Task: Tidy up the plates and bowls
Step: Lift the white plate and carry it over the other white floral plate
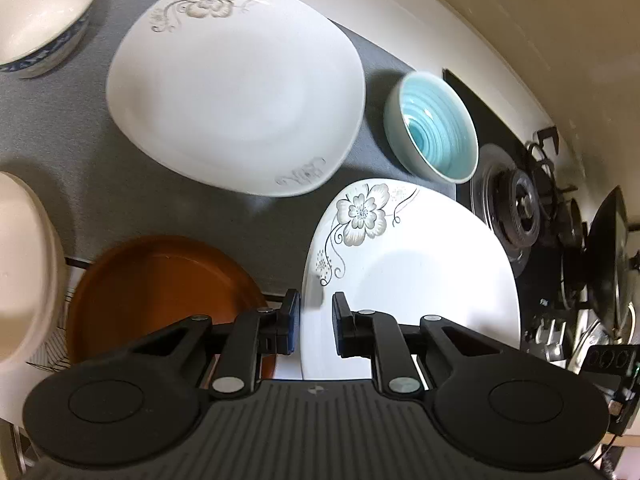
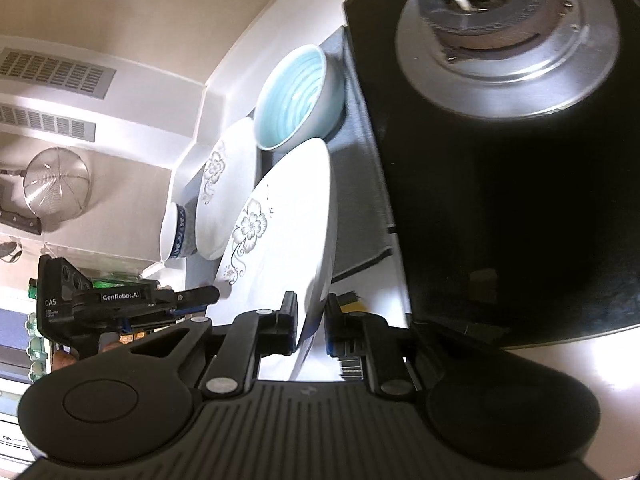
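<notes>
A white plate with a grey flower print (image 1: 408, 280) is lifted off the counter, held by both grippers. My left gripper (image 1: 316, 310) is shut on its near rim, with the plate's face spreading out ahead of it. My right gripper (image 2: 312, 308) is shut on another part of the same plate (image 2: 280, 236), which shows almost edge-on there. The left gripper (image 2: 202, 295) appears at the plate's far side in the right wrist view. A second, larger flower plate (image 1: 236, 88) lies flat on the grey mat (image 1: 60, 128). A teal bowl (image 1: 434, 128) stands beside it.
A blue-and-white bowl (image 1: 44, 20) sits at the mat's far left. A brown plate (image 1: 160, 288) and a white dish (image 1: 24, 268) stand in a wire rack below. The black gas hob with its burner (image 2: 508, 32) lies right of the mat, with a dark wok (image 1: 612, 256) beyond. A strainer (image 2: 56, 184) hangs on the wall.
</notes>
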